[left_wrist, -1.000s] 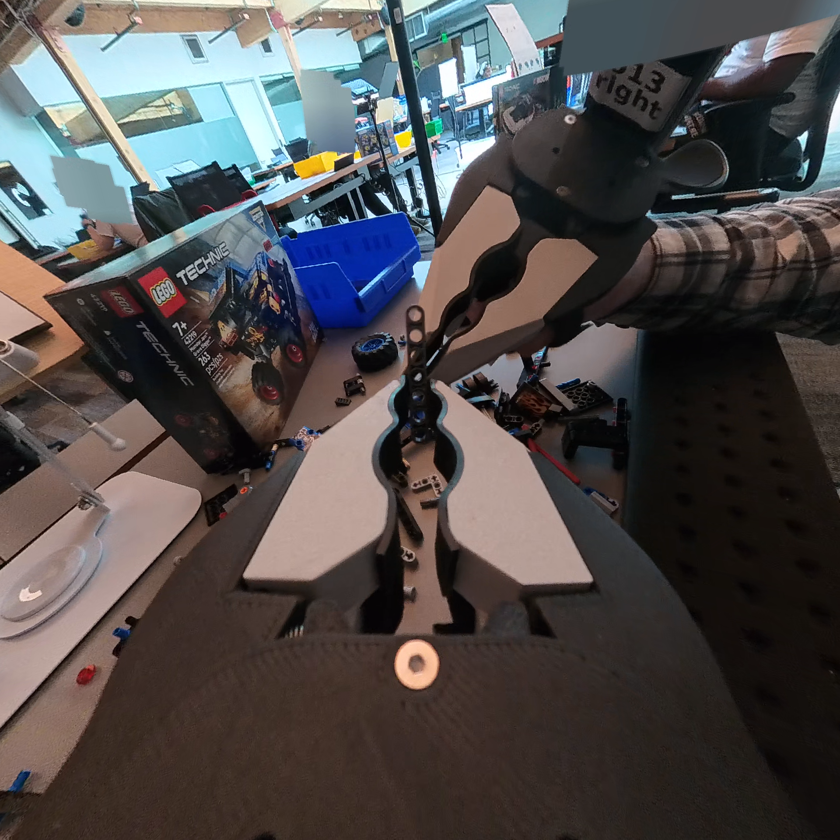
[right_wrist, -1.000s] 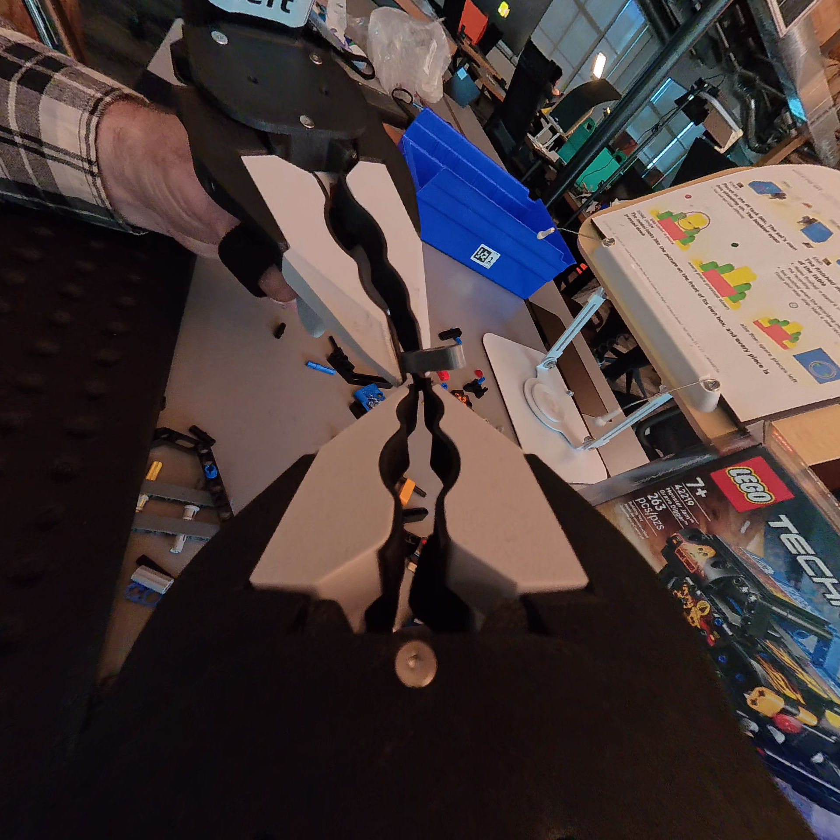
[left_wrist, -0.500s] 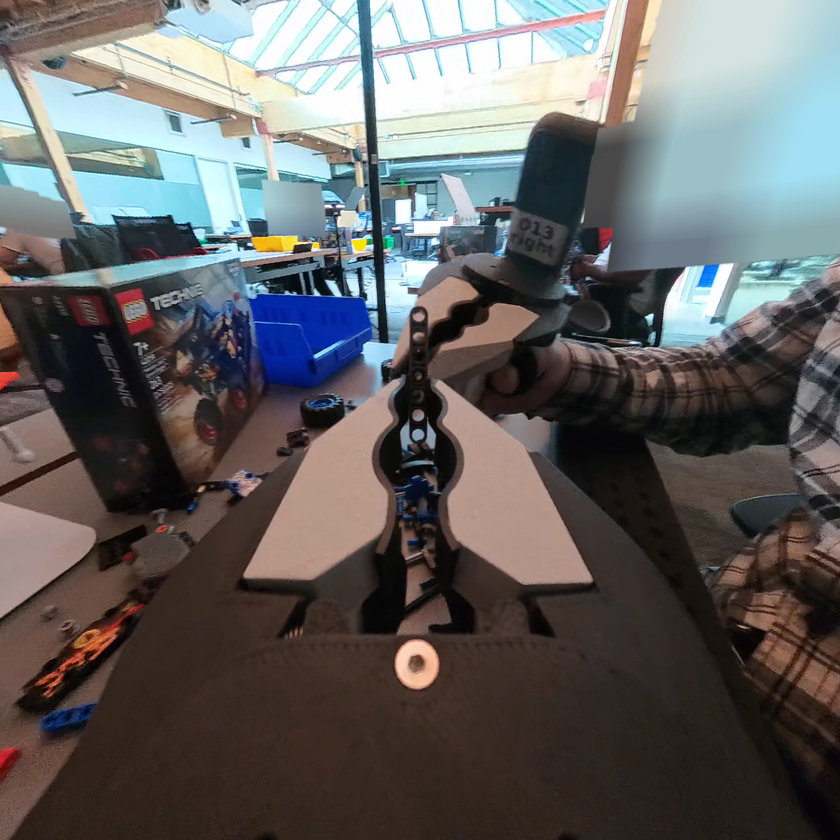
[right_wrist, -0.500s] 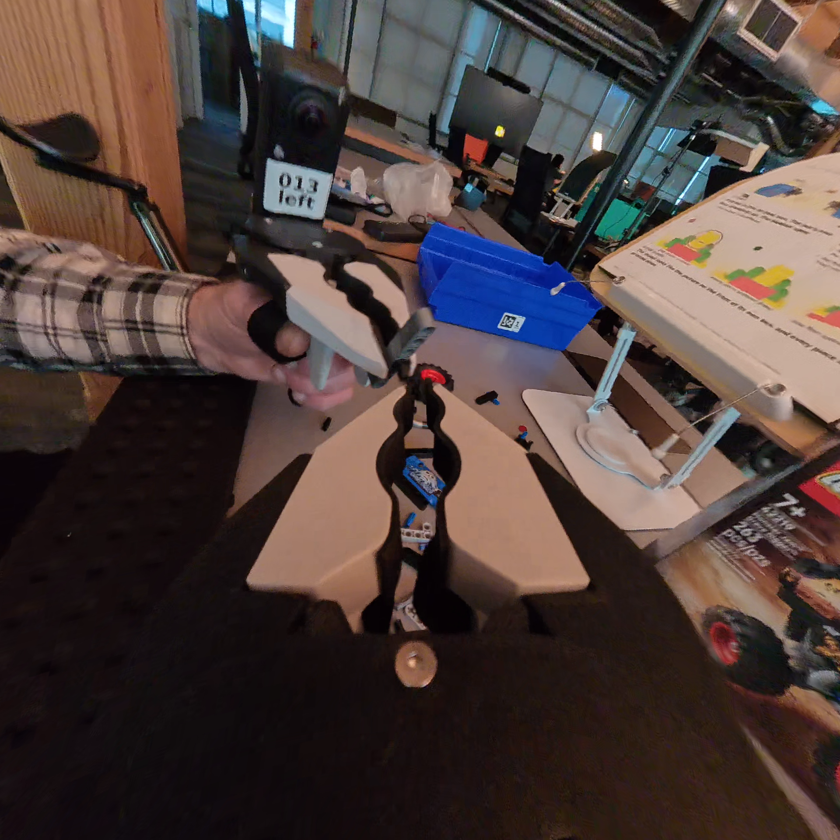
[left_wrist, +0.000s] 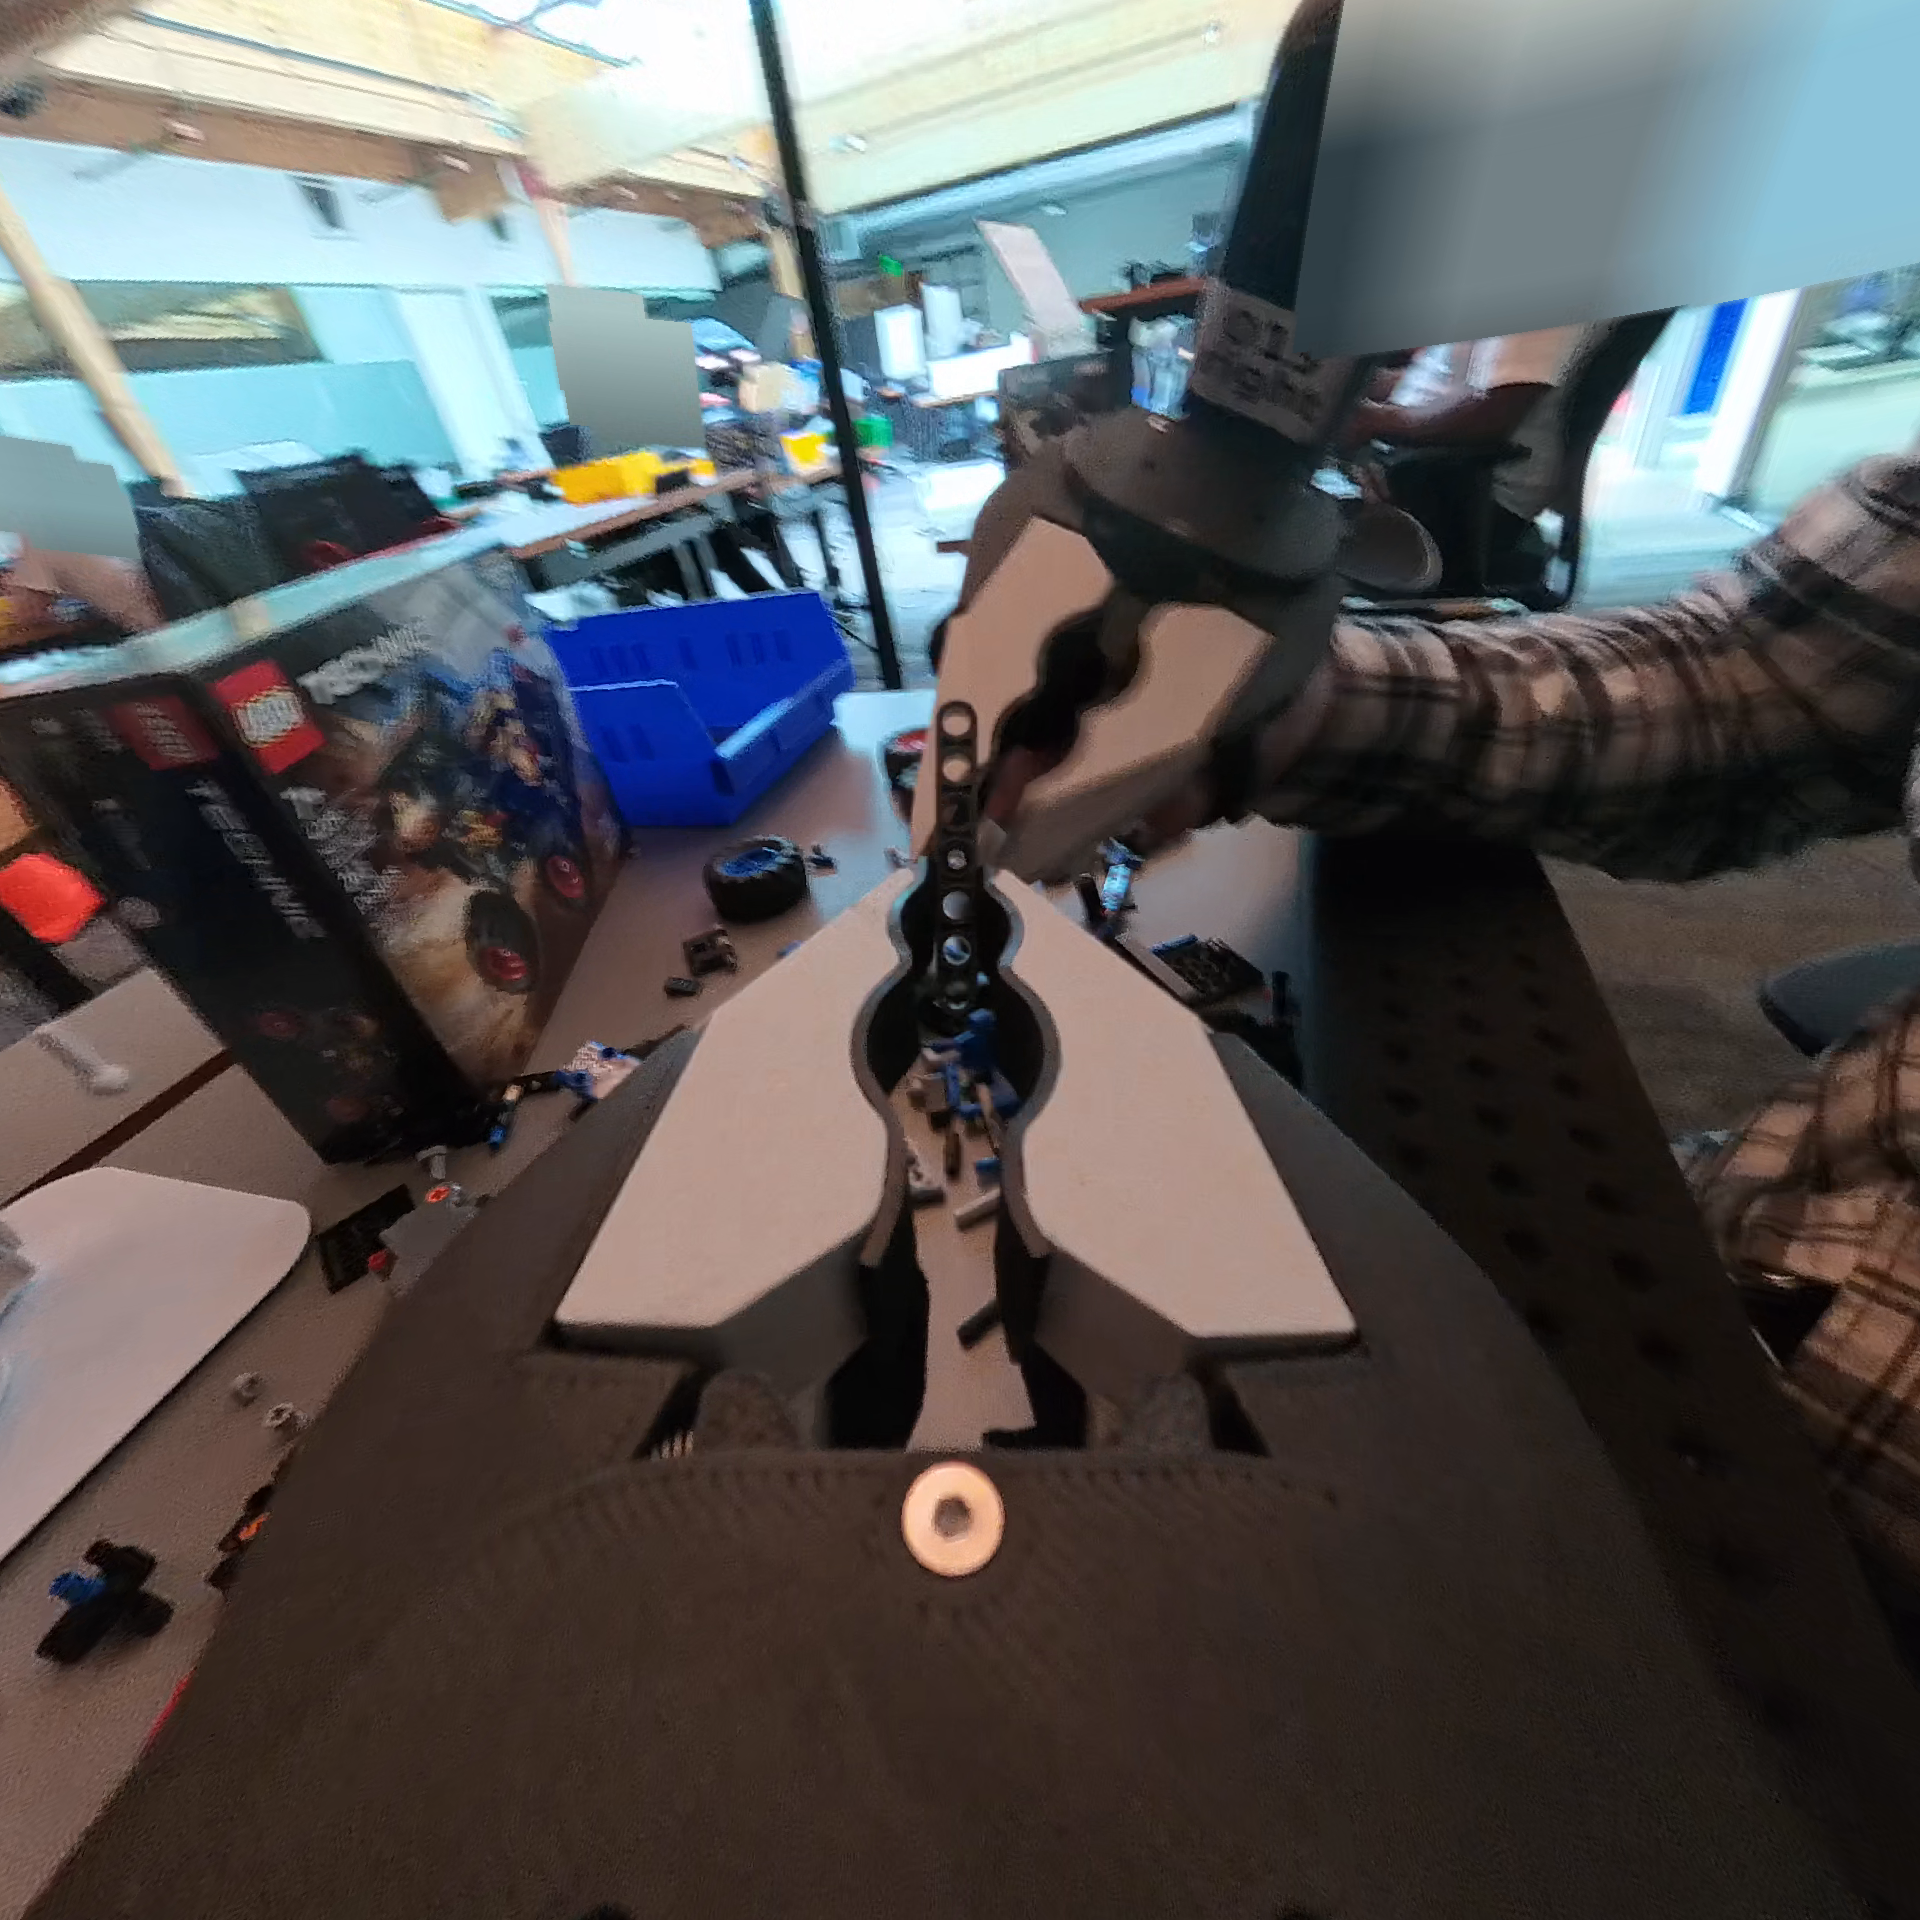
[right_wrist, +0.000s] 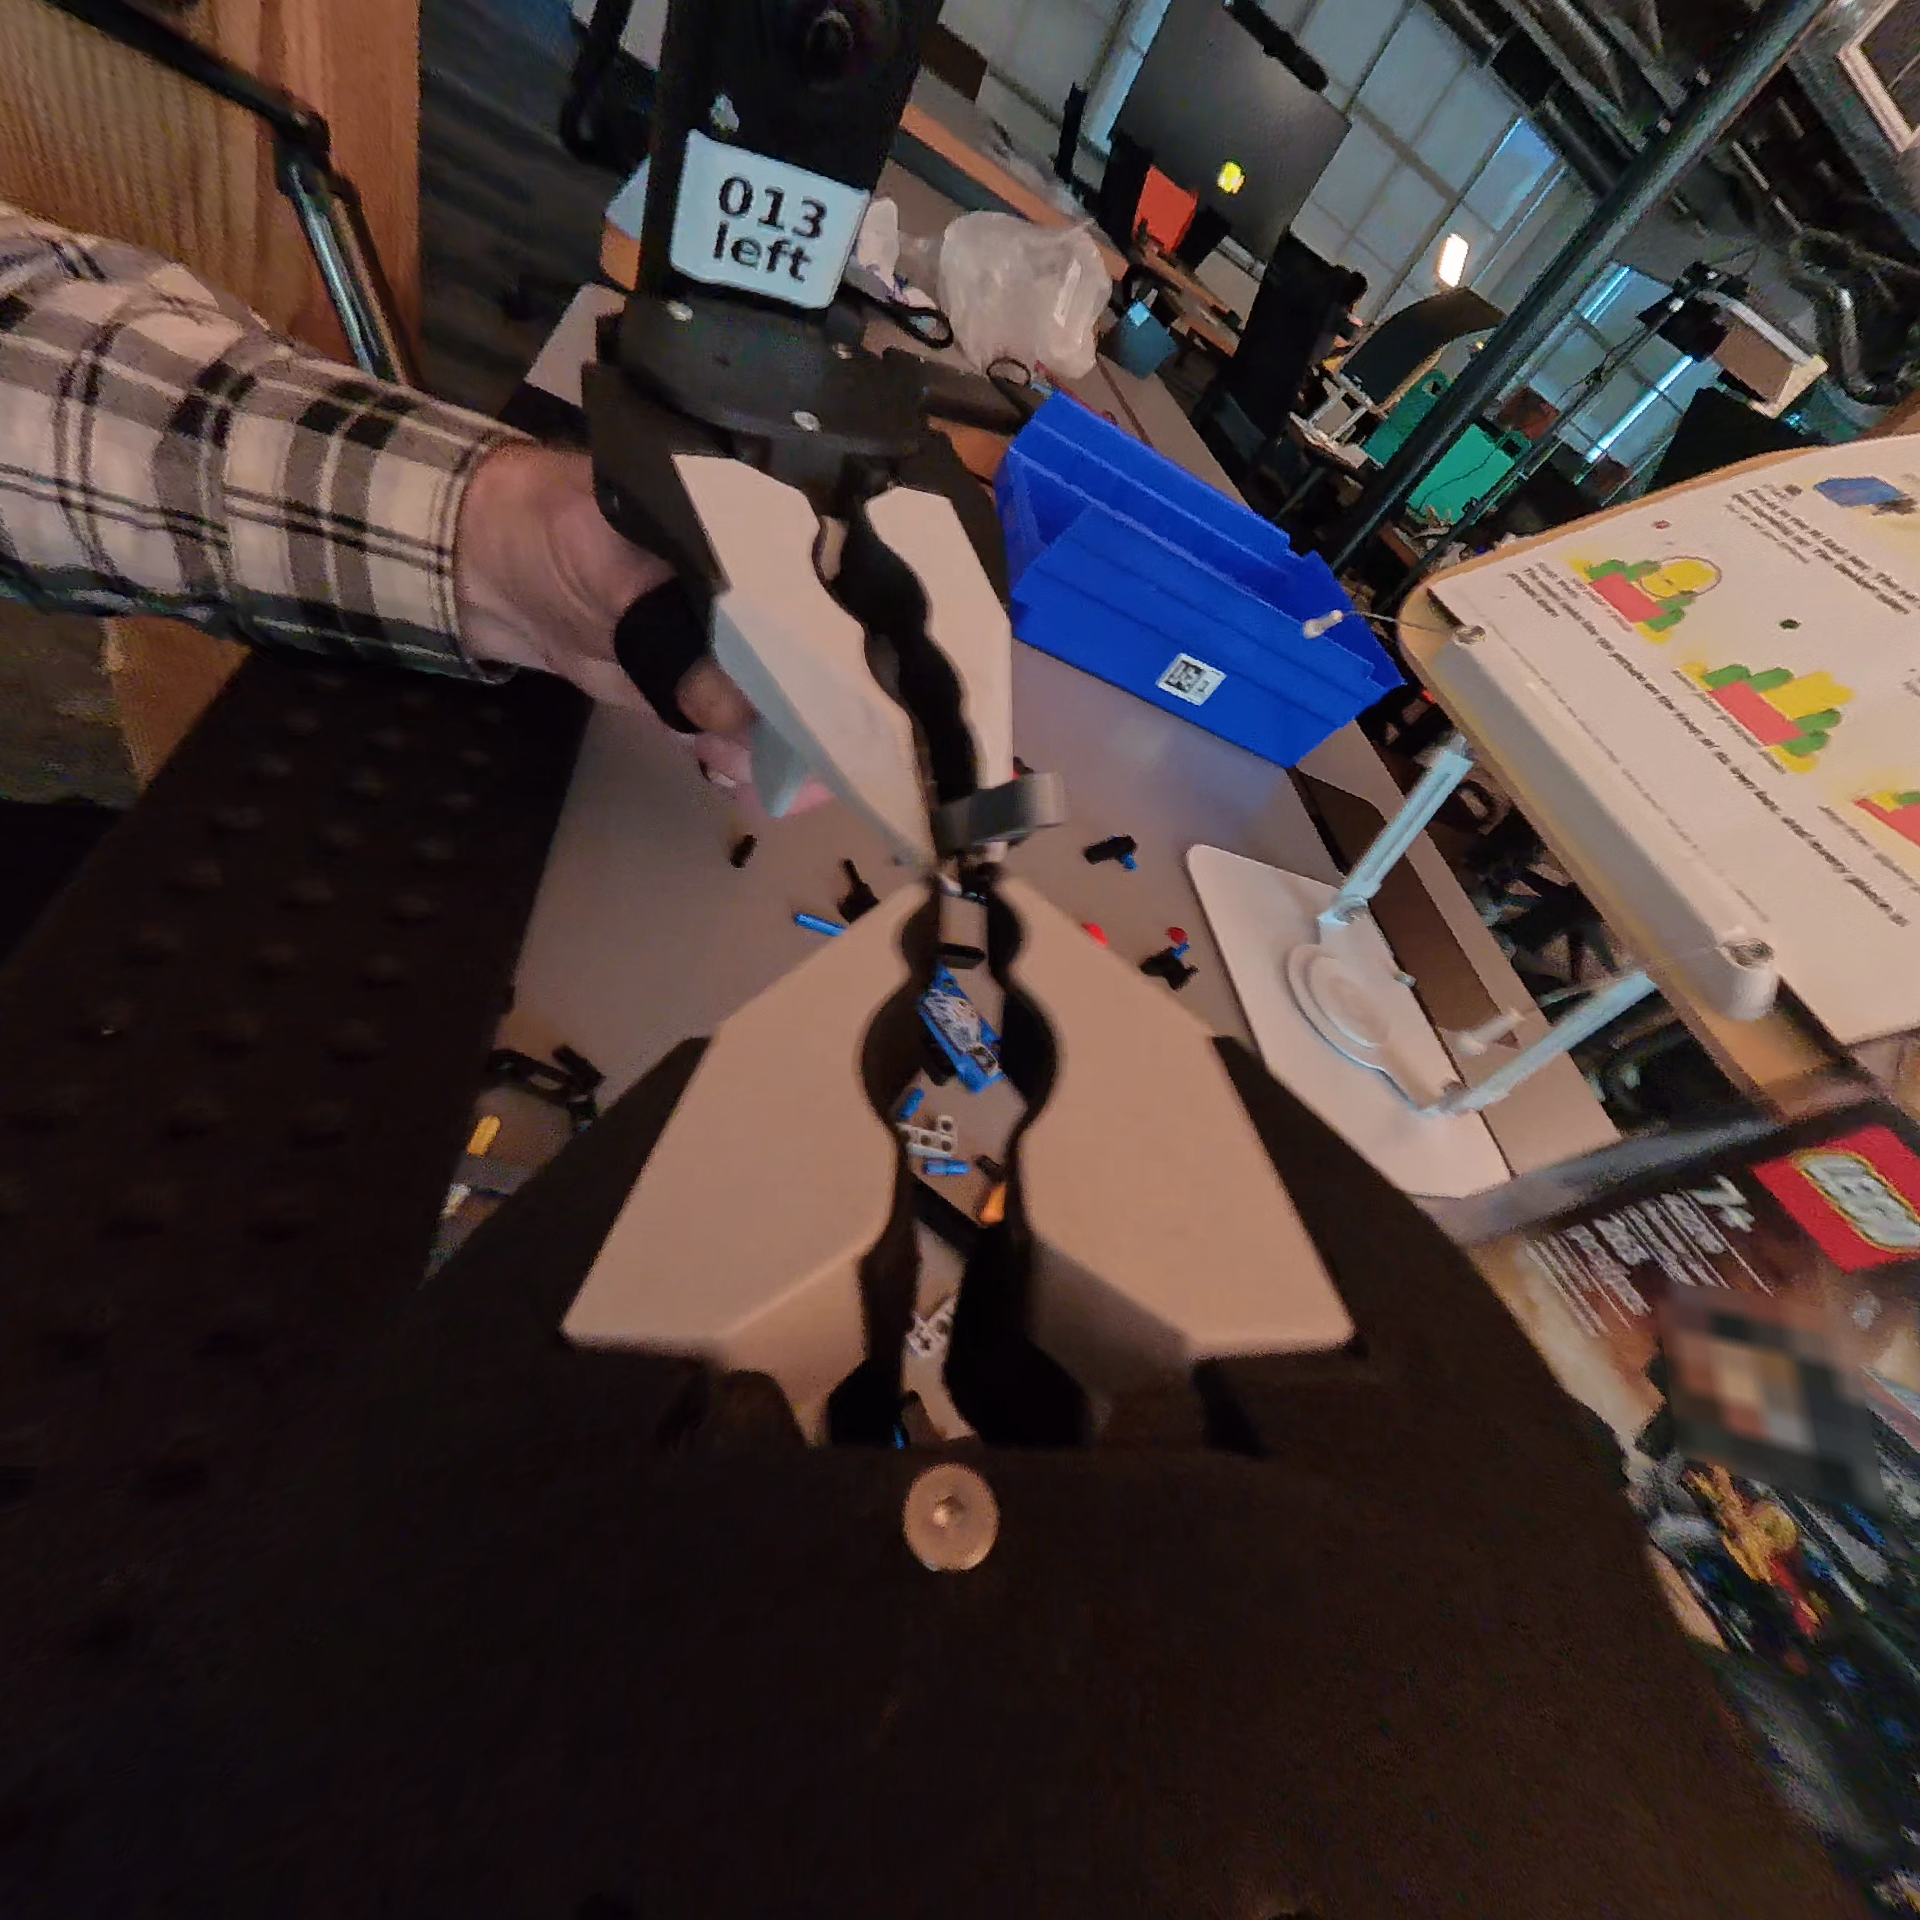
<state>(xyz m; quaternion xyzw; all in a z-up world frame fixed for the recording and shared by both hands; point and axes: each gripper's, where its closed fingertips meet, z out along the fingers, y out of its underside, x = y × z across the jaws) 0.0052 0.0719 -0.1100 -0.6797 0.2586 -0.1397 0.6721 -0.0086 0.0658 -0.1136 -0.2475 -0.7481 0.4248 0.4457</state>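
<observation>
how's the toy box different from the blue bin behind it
The toy box is a closed, dark carton printed with a truck picture; the blue bin is plain blue plastic with an open front. The toy box stands taller and nearer the left tongs; the blue bin sits lower and farther back. Both rest on the grey table, among loose building pieces.

The bin (left_wrist: 707, 717) is glossy blue plastic, the beam (left_wrist: 958, 831) matt black plastic. The box (left_wrist: 312, 873) is printed glossy card; the sleeve (left_wrist: 1579, 707) is plaid cloth. The mat (left_wrist: 1507, 1091) looks matt, dimpled.
</observation>
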